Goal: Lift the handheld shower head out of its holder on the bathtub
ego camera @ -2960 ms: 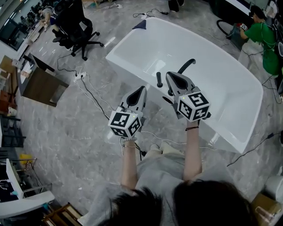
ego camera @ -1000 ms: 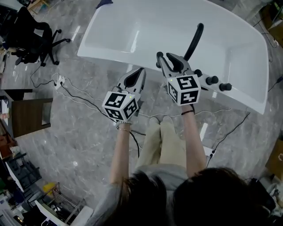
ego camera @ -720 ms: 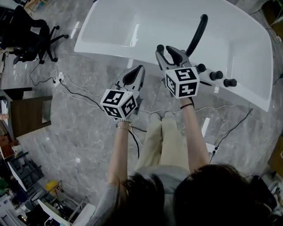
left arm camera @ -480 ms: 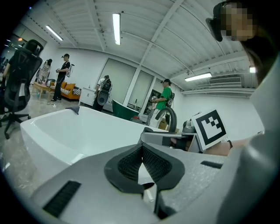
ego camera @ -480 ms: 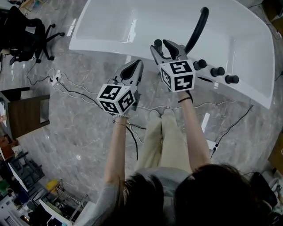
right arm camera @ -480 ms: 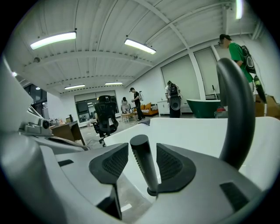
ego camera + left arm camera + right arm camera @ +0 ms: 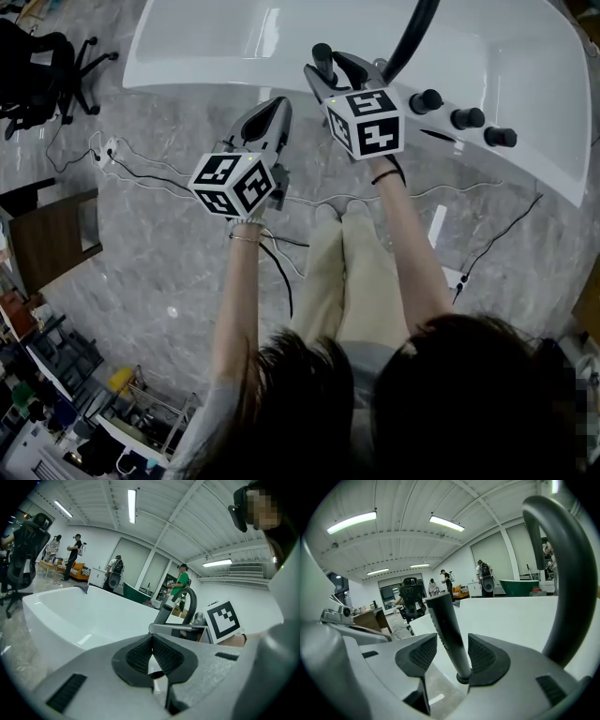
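The black handheld shower head stands upright in its holder on the white bathtub's rim; in the head view the shower head is just left of the curved black spout. My right gripper is open, and its jaws have just been opening. The wand is between them, and the pads do not press on it. Seen from the head, the right gripper is at the rim. My left gripper is shut on nothing. It hovers to the left, beside the tub's outer wall.
Three black knobs sit on the rim right of the spout. Cables trail over the marble floor, with an office chair and a wooden desk at the left. People stand far behind the tub.
Both grippers have come down to the tub's rim. The right gripper's jaws have spread and now stand on either side of the shower head. The left gripper stays shut.
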### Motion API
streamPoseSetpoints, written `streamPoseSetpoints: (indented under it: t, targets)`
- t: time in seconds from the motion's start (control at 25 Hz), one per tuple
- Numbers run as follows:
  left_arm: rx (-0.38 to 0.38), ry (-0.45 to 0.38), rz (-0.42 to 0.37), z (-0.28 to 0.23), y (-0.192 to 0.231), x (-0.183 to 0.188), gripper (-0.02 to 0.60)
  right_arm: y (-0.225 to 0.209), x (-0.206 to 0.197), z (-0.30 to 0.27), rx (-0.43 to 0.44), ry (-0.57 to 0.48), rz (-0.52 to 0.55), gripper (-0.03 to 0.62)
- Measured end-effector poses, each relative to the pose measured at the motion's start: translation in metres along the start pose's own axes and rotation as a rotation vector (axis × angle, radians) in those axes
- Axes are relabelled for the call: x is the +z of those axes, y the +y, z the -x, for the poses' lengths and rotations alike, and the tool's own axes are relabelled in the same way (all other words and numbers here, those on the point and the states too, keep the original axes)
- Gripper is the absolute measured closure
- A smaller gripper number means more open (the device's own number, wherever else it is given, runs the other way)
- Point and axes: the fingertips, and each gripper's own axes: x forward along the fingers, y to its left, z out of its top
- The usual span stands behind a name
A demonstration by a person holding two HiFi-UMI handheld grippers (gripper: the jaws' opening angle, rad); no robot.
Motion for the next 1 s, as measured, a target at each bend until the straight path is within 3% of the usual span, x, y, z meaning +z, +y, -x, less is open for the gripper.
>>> streamPoseSetpoints:
  t: [0.52,1.0]
  targets:
    - [0.010,0.021,0.032,-0.004,0.012,-0.012,0.575,-0.009,-0.019,-0.026,-0.033,0.053,-0.049,0.408]
    - [-0.001,0.033,0.040,-0.004,0.015,-0.019,0.575,-0.010,-0.024,-0.032,-0.063,0.119,0.088,0.455]
